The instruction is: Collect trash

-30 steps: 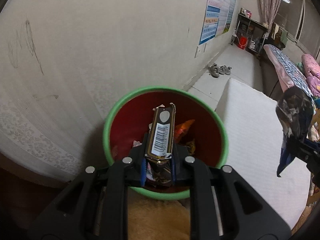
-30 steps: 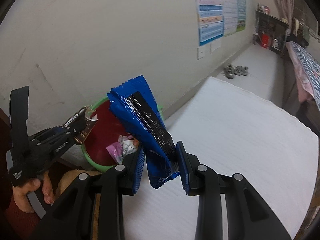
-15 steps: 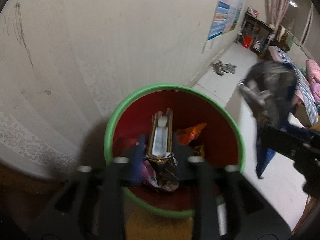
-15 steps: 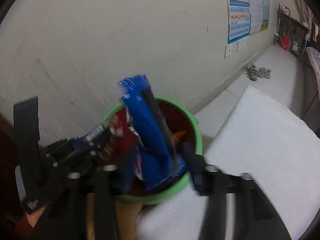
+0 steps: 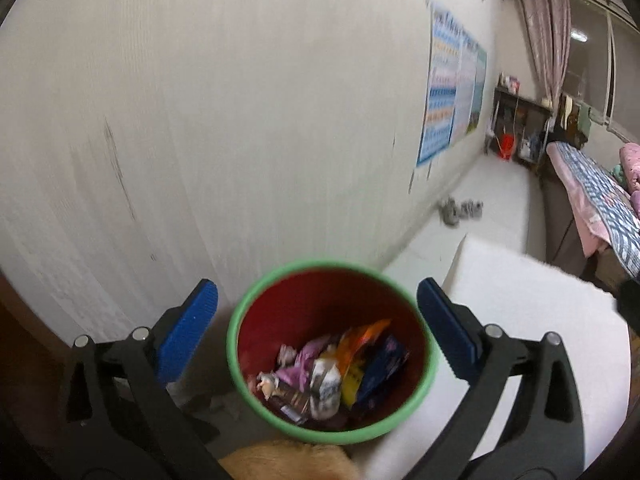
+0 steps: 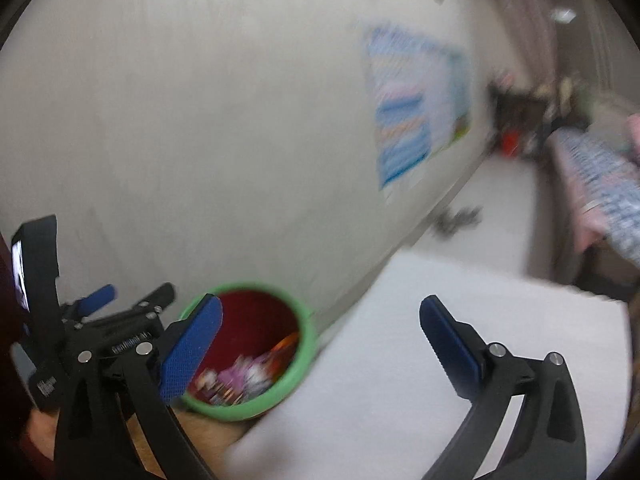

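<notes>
Your left gripper (image 5: 316,320) is spread wide and holds nothing, its blue pads flanking the bin (image 5: 244,368) at lower centre. Your right gripper (image 6: 320,336) also gapes empty, the bin (image 6: 304,344) at its lower left. Only the left view shows the wrappers (image 5: 344,368) plainly, heaped inside; their long axes can't be told. The right view shows your left gripper (image 6: 120,304) at far left.

A red bin with a green rim (image 5: 236,344) sits against a pale wall (image 5: 240,120), framed between the wide-apart blue fingers (image 5: 186,332) of the left gripper (image 5: 316,312). Inside lie crumpled wrappers (image 5: 332,372) (pink, orange, dark blue). A white mat (image 5: 540,320) lies just beside it.
</notes>
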A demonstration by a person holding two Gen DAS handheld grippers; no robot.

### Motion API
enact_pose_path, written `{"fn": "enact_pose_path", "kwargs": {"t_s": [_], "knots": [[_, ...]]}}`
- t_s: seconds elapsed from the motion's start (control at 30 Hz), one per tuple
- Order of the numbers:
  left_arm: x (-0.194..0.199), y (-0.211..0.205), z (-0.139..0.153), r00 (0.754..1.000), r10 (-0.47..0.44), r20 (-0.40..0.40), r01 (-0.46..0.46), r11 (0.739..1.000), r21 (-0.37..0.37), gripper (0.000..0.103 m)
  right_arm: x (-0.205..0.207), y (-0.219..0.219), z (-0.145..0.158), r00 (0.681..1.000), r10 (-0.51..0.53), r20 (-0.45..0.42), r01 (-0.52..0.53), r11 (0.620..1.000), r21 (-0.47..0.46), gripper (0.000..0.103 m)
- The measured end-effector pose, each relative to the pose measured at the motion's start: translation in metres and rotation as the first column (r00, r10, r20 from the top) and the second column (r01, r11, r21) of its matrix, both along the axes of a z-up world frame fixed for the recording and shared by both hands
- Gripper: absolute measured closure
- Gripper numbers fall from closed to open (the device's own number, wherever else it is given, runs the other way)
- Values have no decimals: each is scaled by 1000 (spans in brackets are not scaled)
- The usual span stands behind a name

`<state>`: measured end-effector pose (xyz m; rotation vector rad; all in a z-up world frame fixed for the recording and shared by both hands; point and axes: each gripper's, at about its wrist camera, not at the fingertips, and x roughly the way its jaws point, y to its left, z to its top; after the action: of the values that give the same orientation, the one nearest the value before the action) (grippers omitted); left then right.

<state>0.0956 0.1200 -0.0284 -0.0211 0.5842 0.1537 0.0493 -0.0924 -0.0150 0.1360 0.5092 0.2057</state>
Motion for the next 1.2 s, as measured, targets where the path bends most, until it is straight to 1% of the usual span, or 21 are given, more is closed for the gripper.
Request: {"fn": "enact_pose_path", "kwargs": {"t_s": [0.07,0.1,0.17,0.23,0.27,0.33,0.4,0.47,0.53,0.63,0.83,1.0,1.2], "knots": [[-9,-17,17,999,10,45,-10,1000,5,5,-30,-17,9,990,-80,115,81,997,1,7],[-13,-23,24,998,13,64,-13,1000,2,5,-43,-26,12,980,-123,153,123,992,10,7],[-23,-38,36,995,19,101,-19,1000,-7,5,-61,-43,11,968,-173,179,171,985,28,7],[-34,-53,48,992,18,123,-16,1000,-18,5,-78,-56,9,957,-202,206,208,978,-6,7],[-39,-59,52,991,14,131,-11,1000,-19,5,-81,-59,8,956,-212,203,222,975,-25,7],[-49,-74,59,987,-4,159,2,1000,9,5,-89,-70,6,957,-227,183,239,970,-48,7],[-59,-88,66,983,-9,186,-2,998,58,5,-100,-84,5,951,-259,168,267,963,-28,7],[-64,-95,71,980,-21,199,6,997,77,5,-108,-98,2,941,-303,151,305,952,10,7],[-72,-101,75,978,-42,204,27,997,74,5,-116,-105,-3,934,-328,141,327,944,28,7],[-77,-107,77,979,-66,195,55,997,62,5,-121,-112,-7,926,-354,128,354,935,25,7],[-82,-118,76,978,-104,182,91,993,76,5,-132,-116,-13,926,-361,110,359,933,34,7],[-85,-118,77,976,-105,189,91,993,79,5,-131,-114,-13,926,-362,108,361,932,33,7],[-83,-115,73,980,-101,174,90,993,74,5,-132,-115,-19,930,-357,89,356,934,30,7]]}}
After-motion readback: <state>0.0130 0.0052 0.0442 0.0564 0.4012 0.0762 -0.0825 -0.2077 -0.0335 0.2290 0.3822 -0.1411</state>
